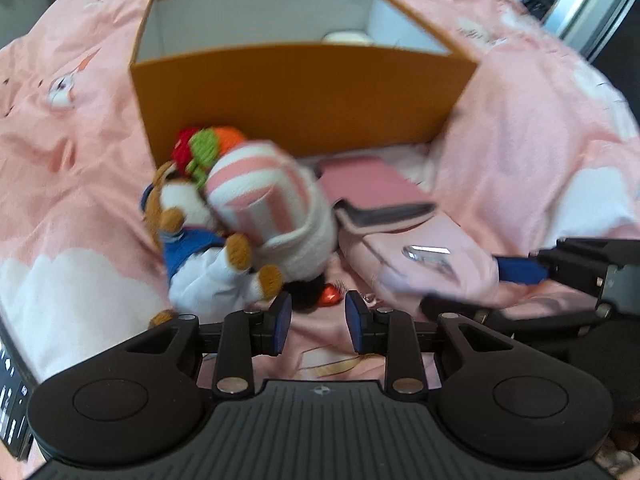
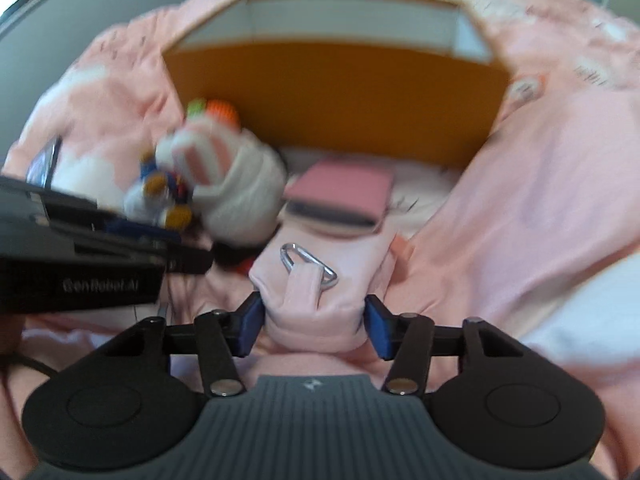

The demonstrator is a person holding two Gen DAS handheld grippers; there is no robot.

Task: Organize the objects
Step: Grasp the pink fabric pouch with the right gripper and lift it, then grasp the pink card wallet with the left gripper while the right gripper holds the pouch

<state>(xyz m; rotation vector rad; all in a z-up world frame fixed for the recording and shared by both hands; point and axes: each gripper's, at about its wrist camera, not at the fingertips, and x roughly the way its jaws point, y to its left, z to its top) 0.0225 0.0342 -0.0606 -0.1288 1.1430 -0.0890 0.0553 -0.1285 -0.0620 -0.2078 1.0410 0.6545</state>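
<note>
Bracketing the pink pouch (image 2: 320, 292) on the bed, the right tongs (image 2: 314, 326) stand wide, pads beside it; squeeze squarely below the metal ring (image 2: 308, 266) before lifting. Left tongs (image 1: 318, 322) hang part-open, empty, by the plush toy (image 1: 240, 216). Beyond waits the orange box (image 1: 304, 92).

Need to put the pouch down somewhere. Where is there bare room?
Bare bedspread lies left of the orange box and right of it. Inside the box looks mostly free. Crowded: before the box, with plush toys, pink notebook, pouch.
</note>
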